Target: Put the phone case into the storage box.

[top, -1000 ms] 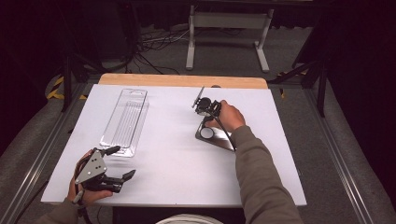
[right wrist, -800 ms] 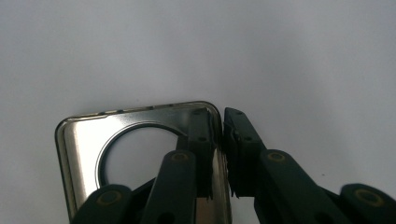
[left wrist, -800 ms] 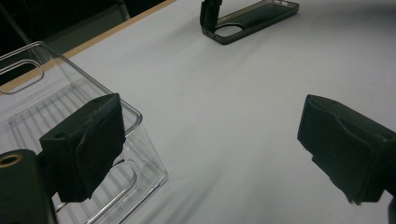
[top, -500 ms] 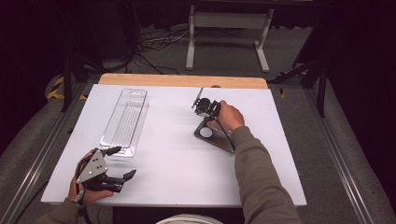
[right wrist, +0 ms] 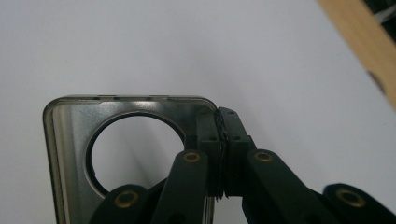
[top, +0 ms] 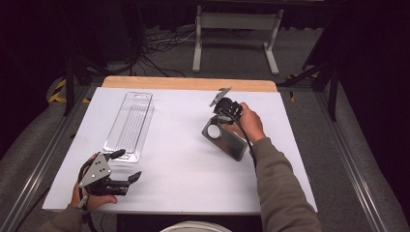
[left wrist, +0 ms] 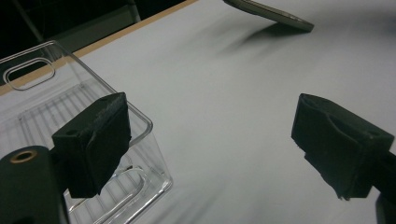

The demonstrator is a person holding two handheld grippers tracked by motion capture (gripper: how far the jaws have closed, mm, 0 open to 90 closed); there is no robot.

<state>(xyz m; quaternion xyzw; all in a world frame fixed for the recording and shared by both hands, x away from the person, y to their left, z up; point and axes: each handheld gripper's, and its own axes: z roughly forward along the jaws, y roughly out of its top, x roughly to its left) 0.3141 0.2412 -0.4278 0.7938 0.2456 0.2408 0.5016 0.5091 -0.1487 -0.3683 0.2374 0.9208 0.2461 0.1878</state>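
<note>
While the left gripper (top: 126,168) rests near the worktop's (top: 183,169) front edge with its jaws wide apart and nothing between them, the right gripper (right wrist: 223,140) has clamped fully onto the corner of a grey metal case (top: 225,137). Its jaws have just been closing, and in the right gripper view the pads (right wrist: 232,128) meet on the thin rim beside the case's large round hole.

A second ago the case lay flat on the worktop by the right hand (top: 249,121). Now its far end is tipped up, and in the left gripper view it slants above its own shadow, the low end apparently touching the surface. So the pick looks made and the lift begun.

The left gripper's jaws have eased in slightly, though they remain wide; one pad (left wrist: 93,140) sits just beside the near corner of the clear tray (top: 130,123), not touching it as far as I can tell. The tray lies on the left half of the worktop, well apart from the case. The likely aim is carrying the case to that tray, and a grip on so thin an edge may let it swing.
</note>
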